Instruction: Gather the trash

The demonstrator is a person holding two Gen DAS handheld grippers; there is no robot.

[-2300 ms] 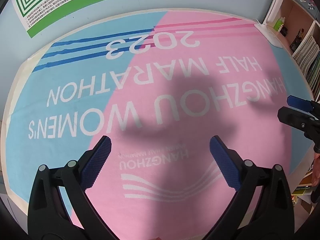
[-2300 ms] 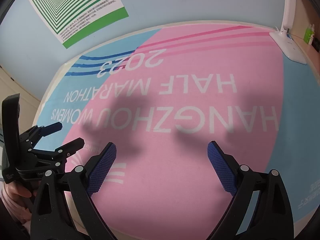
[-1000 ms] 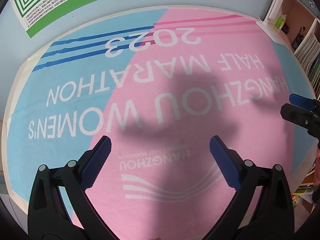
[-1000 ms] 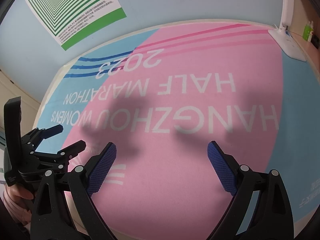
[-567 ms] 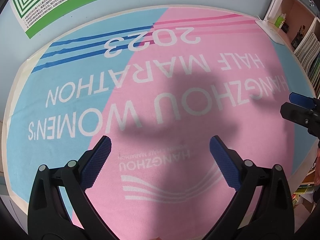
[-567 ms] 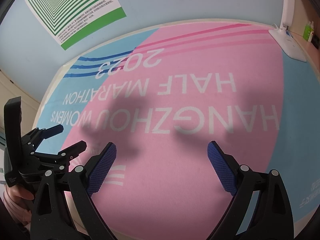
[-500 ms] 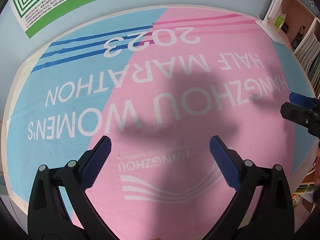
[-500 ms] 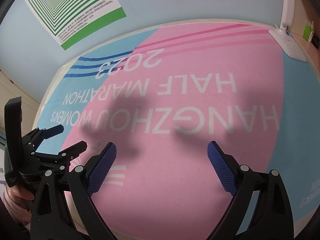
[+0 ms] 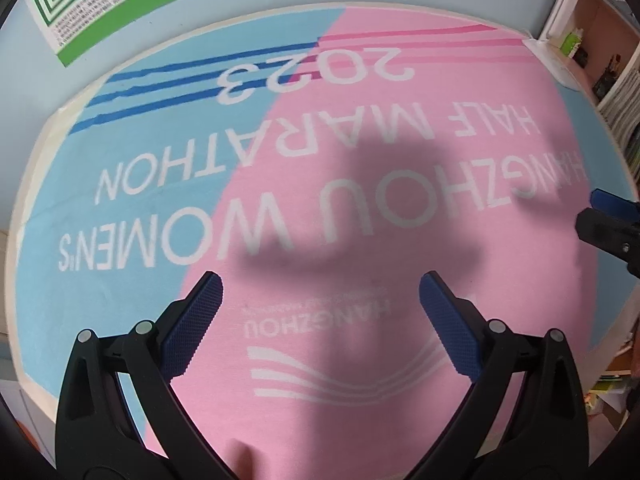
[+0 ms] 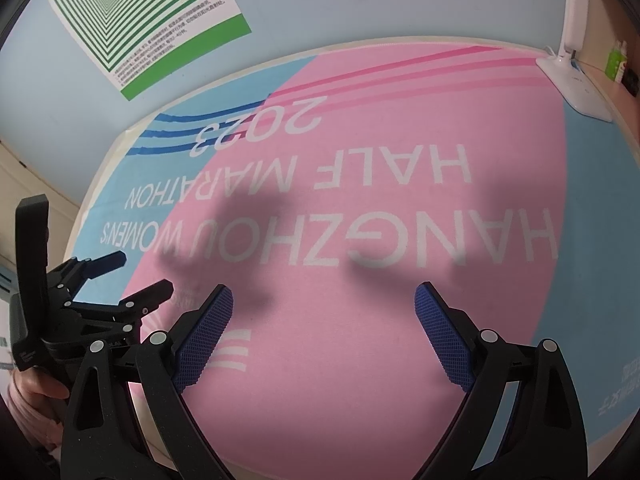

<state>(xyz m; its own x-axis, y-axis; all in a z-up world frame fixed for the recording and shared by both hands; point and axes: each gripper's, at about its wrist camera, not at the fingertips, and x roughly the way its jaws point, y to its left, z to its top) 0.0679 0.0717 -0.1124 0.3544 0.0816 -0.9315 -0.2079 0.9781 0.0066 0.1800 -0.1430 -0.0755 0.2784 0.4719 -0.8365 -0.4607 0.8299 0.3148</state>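
No trash shows in either view. My left gripper [image 9: 320, 322] is open and empty, held above a pink and light-blue cloth [image 9: 360, 128] printed "HANGZHOU WOMEN'S HALF MARATHON 2023". My right gripper [image 10: 324, 330] is open and empty above the same cloth [image 10: 380, 208]. The left gripper also shows at the left edge of the right wrist view [image 10: 140, 272], jaws apart. The right gripper's fingertips [image 9: 600, 228] show at the right edge of the left wrist view.
A green and white poster [image 10: 136, 20] hangs on the pale blue wall behind the table. A white lamp base [image 10: 576, 88] stands at the far right corner. Shelves with books [image 9: 616, 80] stand to the right.
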